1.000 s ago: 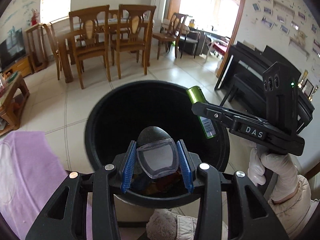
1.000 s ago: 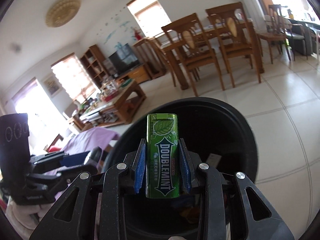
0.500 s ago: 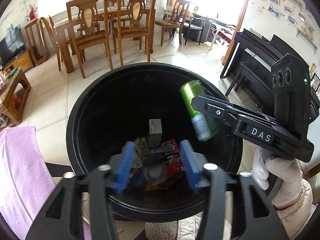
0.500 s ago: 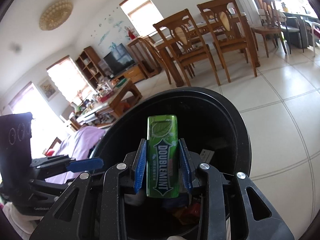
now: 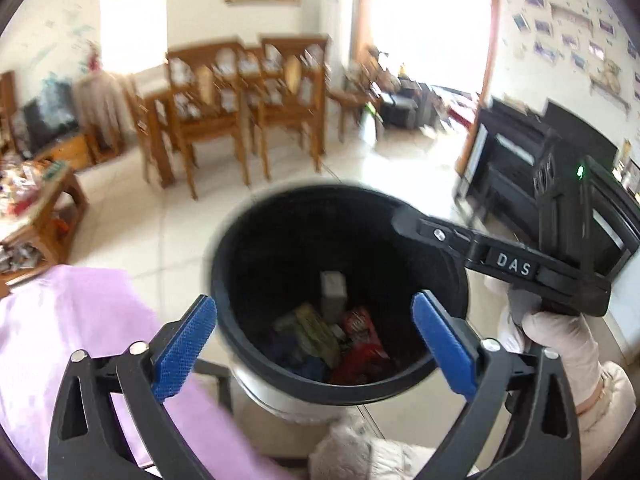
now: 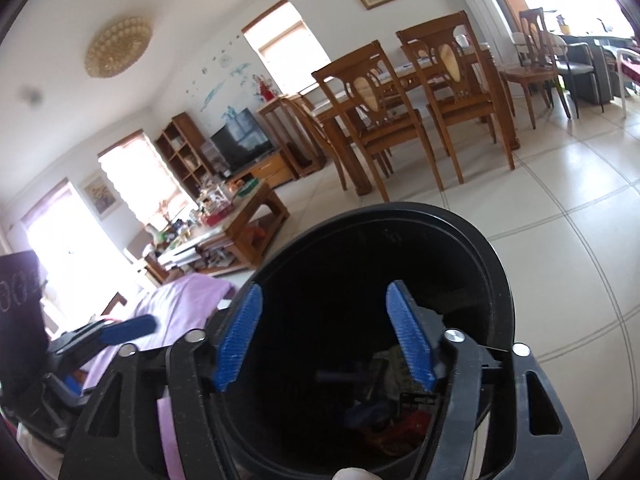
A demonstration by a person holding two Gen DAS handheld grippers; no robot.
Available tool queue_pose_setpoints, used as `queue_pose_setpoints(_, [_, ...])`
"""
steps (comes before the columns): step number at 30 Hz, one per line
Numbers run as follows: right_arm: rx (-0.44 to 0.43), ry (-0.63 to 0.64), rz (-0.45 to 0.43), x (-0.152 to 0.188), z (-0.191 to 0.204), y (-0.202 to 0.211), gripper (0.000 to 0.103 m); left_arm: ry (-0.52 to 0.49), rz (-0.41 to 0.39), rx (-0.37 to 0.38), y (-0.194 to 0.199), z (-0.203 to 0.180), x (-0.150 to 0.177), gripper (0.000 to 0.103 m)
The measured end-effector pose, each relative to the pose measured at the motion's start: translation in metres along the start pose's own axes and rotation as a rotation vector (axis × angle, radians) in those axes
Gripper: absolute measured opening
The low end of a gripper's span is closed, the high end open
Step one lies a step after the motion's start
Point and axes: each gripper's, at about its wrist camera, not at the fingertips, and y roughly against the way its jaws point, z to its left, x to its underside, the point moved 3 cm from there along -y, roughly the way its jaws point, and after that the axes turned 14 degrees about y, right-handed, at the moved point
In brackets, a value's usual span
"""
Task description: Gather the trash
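Observation:
A round black trash bin (image 5: pixel 224 280) (image 6: pixel 496 280) stands on the tiled floor below both grippers. Several wrappers (image 5: pixel 360 332) (image 6: pixel 404 428) and a small grey box (image 5: pixel 332 294) lie at its bottom. My left gripper (image 5: pixel 314 330) hovers over the near rim, its jaws opening wide with nothing between the blue pads (image 5: pixel 184 344). My right gripper (image 6: pixel 326 334) hangs over the bin mouth, jaws also opening, nothing between them. In the left wrist view the right gripper's finger (image 5: pixel 424 230) reaches over the far right rim, held by a gloved hand (image 5: pixel 560 332).
A purple cloth (image 5: pixel 60 320) (image 6: pixel 188 300) lies left of the bin. A wooden dining table with chairs (image 5: pixel 248 108) (image 6: pixel 420 100) stands beyond, a cluttered coffee table (image 5: pixel 32 216) (image 6: pixel 224 232) to the left, and a black piano (image 5: pixel 516 160) at the right.
The left gripper opened and dropped a dark clear-lidded item into the bin, then drew back. The right gripper opened and the green Doublemint pack is gone from its jaws.

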Motion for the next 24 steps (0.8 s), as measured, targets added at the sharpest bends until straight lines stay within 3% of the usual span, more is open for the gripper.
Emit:
queue_pose_setpoints(5, [0.004,0.039,-0.020,-0.013,0.049,-0.008,0.078,0.074,-0.160,-0.112,0.059,0.052,0.000,0.098])
queue_pose_setpoints(7, [-0.021,0.074,-0.030,-0.018,0.085,-0.014,0.079,0.125,-0.211,-0.164,0.084,0.080,0.004,0.098])
queue_pose_setpoints(10, [-0.065,0.134,-0.035,-0.023,0.142,-0.028,0.088,0.216,-0.280,-0.280,0.125,0.129,0.019,0.098])
queue_pose_setpoints(15, [-0.165,0.262,-0.042,-0.021,0.266,-0.050,0.098,0.326,-0.356,-0.460,0.185,0.201,0.047,0.098])
queue_pose_setpoints(19, [-0.216,0.331,-0.042,-0.006,0.360,-0.064,0.098,0.411,-0.421,-0.588,0.228,0.257,0.077,0.098])
queue_pose_setpoints(24, [-0.188,0.454,-0.075,0.033,0.445,-0.073,0.098,0.504,-0.427,-0.639,0.251,0.300,0.109,0.098])
